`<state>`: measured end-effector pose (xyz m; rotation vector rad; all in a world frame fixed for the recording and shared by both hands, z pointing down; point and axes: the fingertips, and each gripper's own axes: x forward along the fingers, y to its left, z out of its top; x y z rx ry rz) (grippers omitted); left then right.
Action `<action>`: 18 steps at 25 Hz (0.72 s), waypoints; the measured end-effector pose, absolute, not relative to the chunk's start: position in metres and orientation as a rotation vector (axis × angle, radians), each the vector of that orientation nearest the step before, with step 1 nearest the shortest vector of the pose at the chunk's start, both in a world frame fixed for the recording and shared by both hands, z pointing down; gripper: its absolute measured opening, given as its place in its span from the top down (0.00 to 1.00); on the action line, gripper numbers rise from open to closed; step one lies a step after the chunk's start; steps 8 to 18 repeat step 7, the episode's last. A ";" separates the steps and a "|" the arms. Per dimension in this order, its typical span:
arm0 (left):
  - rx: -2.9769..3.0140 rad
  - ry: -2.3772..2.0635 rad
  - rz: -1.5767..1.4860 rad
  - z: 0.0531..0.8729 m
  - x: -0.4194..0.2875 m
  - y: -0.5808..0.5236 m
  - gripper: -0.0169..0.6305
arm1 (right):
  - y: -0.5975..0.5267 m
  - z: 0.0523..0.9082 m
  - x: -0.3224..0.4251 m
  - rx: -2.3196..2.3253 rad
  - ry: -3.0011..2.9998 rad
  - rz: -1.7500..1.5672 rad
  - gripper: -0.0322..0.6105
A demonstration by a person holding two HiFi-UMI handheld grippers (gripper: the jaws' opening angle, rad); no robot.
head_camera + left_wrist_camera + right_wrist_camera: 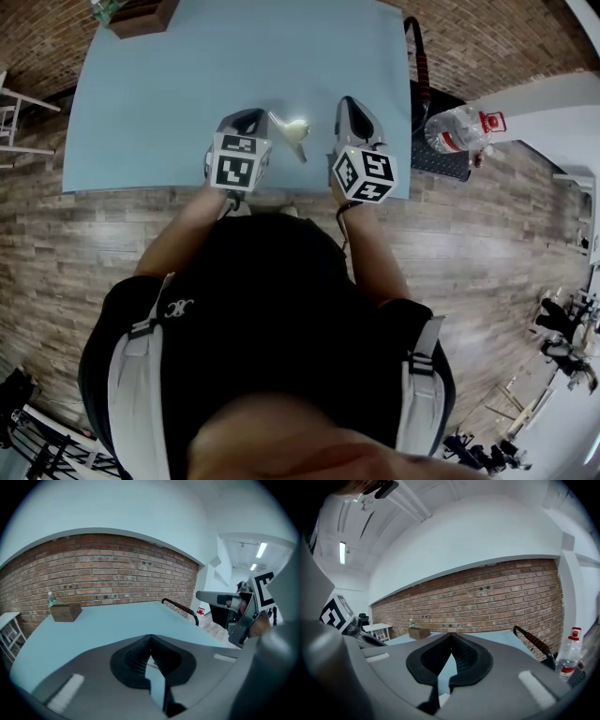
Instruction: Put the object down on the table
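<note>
The blue table (141, 103) has wide free room toward 12 o'clock, with a wooden box (141, 17) at 11 o'clock. No writing is readable. At the near edge, the left gripper (255, 114) and the right gripper (349, 101) both have jaws pressed together, holding nothing. The pale object (294, 131) lies on the table between them

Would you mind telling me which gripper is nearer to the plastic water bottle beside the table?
Right. The right gripper is over the table's near right edge, with the water bottle beyond that edge to its right; the left gripper is further left.
</note>
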<state>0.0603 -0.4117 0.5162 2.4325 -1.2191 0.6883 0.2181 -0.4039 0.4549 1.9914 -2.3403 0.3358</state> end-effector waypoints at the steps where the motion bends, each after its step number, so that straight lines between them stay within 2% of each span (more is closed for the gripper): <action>1: 2.432 -1.220 0.689 0.516 0.060 -0.411 0.98 | -0.404 0.455 0.218 1.990 -2.341 0.341 0.94; 18: 2.417 -1.221 0.687 0.518 0.058 -0.408 0.98 | -0.402 0.452 0.216 1.981 -2.351 0.347 0.94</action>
